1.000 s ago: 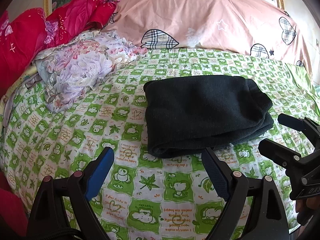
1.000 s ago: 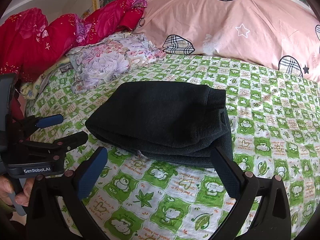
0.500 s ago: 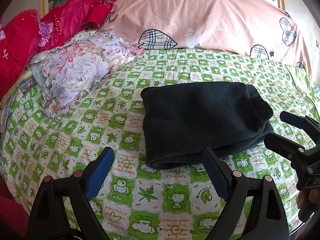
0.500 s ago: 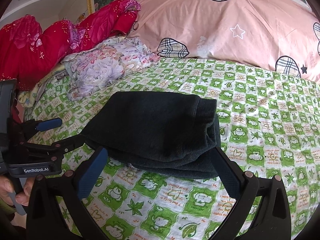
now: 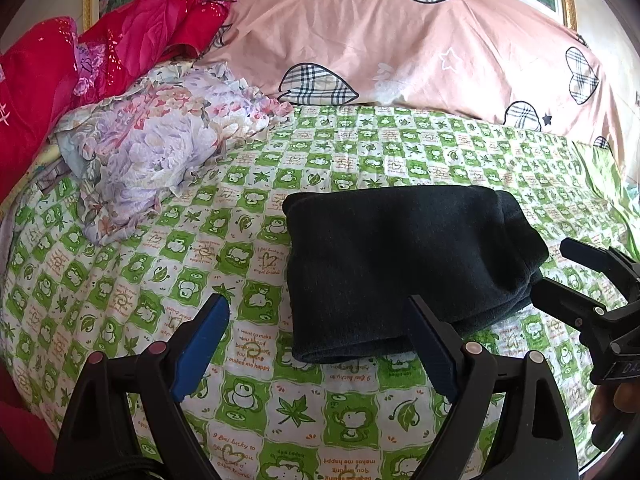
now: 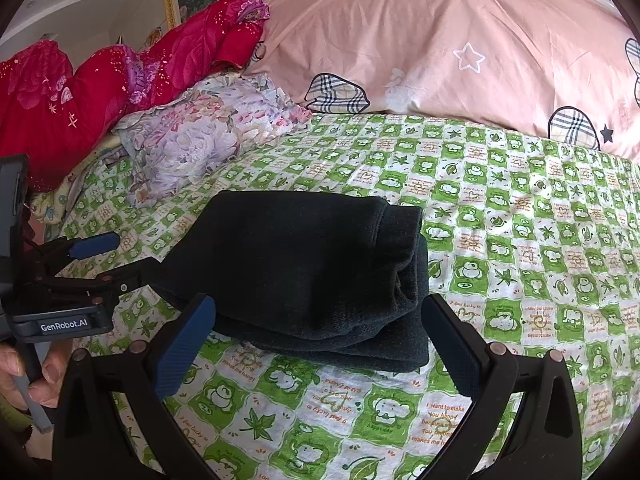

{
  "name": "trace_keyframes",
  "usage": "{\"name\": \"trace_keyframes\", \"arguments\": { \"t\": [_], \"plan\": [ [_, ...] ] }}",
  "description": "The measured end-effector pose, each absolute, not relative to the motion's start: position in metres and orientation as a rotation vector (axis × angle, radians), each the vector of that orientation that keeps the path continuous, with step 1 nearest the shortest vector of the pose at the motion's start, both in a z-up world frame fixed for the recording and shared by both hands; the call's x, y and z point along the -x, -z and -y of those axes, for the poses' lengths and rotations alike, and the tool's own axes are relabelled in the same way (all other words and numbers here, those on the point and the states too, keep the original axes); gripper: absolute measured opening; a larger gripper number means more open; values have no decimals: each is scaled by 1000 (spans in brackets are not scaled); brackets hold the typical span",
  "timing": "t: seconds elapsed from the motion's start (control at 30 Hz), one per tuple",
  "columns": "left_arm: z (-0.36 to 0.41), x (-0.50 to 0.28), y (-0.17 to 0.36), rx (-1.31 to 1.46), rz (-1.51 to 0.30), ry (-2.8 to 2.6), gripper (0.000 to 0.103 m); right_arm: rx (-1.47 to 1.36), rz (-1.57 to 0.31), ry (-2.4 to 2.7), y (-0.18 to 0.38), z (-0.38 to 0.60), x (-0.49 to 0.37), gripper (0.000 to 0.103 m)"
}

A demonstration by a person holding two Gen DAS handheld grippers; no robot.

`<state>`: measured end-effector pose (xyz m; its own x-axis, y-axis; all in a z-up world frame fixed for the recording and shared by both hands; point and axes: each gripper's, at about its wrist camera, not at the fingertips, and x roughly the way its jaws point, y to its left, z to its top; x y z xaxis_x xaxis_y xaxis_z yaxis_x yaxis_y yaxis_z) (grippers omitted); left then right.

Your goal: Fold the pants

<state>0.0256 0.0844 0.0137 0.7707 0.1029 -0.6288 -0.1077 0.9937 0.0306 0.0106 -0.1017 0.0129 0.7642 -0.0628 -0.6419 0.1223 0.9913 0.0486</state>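
Left tongs (image 5: 320, 344) and right tongs (image 6: 320, 340), both released, flank folded pants (image 5: 404, 264) on the bed (image 5: 132, 280); floral cloth (image 5: 160, 152) lies beyond.

Dark green-black pants (image 5: 404, 264) on green-and-white checked sheet (image 5: 360, 148); pink pillow (image 5: 400, 52) with plaid hearts.

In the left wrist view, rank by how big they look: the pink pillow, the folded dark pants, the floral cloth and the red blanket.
1. pink pillow
2. folded dark pants
3. floral cloth and red blanket look alike; the frame edge crops the blanket, so unranked.
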Motion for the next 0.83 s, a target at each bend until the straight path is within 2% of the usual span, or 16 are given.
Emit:
{"name": "trace_keyframes", "arguments": {
  "t": [0.83],
  "plan": [
    [-80,-27,-11,3,-698,-110,89,-97,-690,79,-14,104,-12,103]
  ]
}}
